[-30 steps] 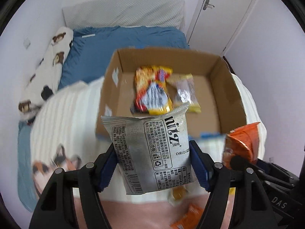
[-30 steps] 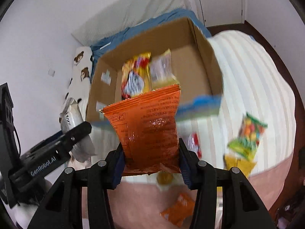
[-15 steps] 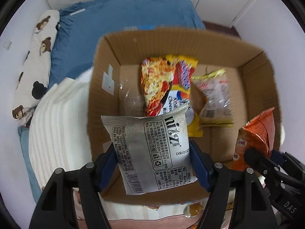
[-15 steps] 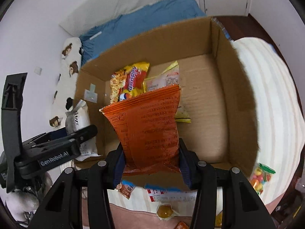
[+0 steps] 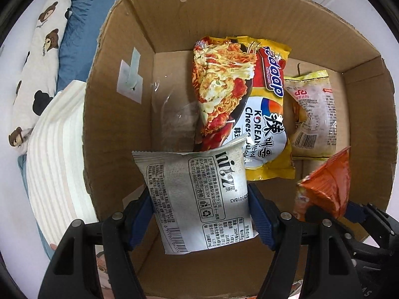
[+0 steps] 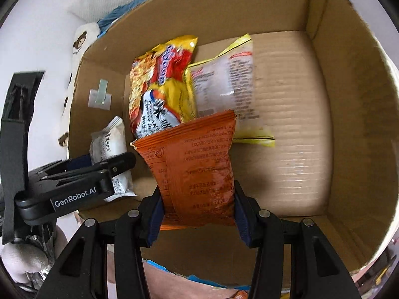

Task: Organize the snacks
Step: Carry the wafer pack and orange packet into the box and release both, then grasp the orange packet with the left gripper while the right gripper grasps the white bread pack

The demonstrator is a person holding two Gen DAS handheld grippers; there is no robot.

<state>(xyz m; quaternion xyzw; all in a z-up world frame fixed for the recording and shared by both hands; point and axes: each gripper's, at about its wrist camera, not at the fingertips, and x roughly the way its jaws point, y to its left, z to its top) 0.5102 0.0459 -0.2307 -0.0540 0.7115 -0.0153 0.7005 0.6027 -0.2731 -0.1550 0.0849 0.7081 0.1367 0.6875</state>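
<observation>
A grey snack packet [image 5: 199, 196] is clamped between the blue pads of the left gripper [image 5: 200, 214], pressed in from both of its sides, and is held over the near left part of an open cardboard box [image 5: 114, 129]. An orange snack bag [image 6: 199, 172] is pinched the same way by the right gripper [image 6: 198, 209] and is hung inside the box, just beside the grey packet. On the box floor, toward the far wall, a yellow noodle packet [image 5: 249, 104] is seen lying beside a pale wrapped snack [image 5: 313, 114] (a clear plastic bag [image 5: 174, 117] is at its other side). A striped blanket [image 5: 54, 154] is spread by the box's left wall.
</observation>
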